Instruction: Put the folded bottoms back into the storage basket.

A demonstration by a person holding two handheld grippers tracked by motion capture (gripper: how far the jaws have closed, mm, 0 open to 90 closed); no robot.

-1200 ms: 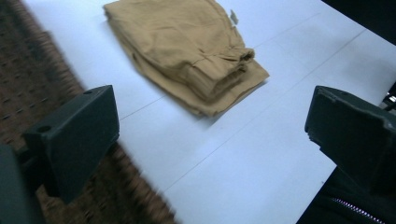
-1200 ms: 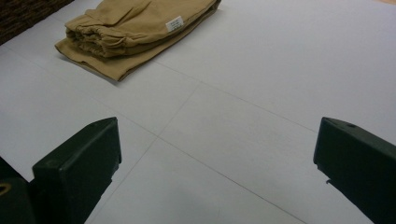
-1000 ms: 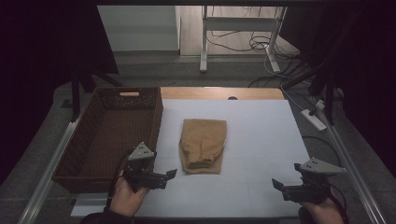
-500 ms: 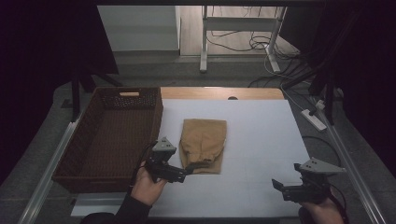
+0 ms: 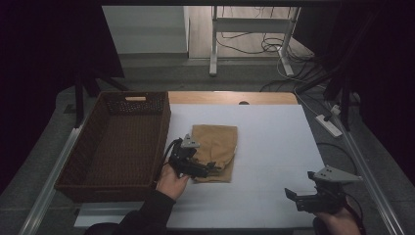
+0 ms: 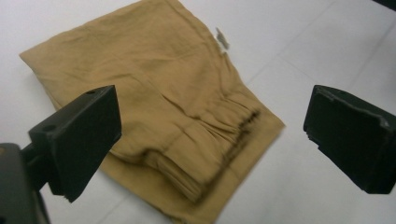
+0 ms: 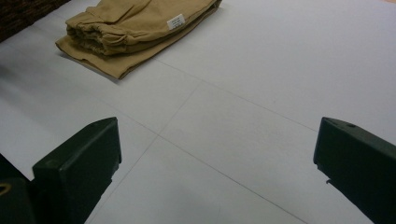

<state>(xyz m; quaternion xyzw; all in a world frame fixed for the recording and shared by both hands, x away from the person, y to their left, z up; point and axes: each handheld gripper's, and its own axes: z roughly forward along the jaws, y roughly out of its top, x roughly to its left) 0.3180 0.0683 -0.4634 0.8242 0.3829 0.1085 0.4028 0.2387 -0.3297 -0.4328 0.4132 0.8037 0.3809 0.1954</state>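
One folded tan garment [image 5: 213, 152], one wicker basket [image 5: 117, 142], two spread claws, left claw [image 5: 211, 167] over garment, right claw [image 5: 290, 194] apart.

Creased tan cloth garment [image 6: 163, 93] on matt white table [image 7: 261, 93]; woven wicker basket [image 5: 112, 142].

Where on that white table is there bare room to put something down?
The widest bare patch lies right of the folded tan garment, stretching to the table edge and down to the right gripper. A strip behind the garment is free too. It is crowded between the wicker basket and garment, where the left gripper hovers.
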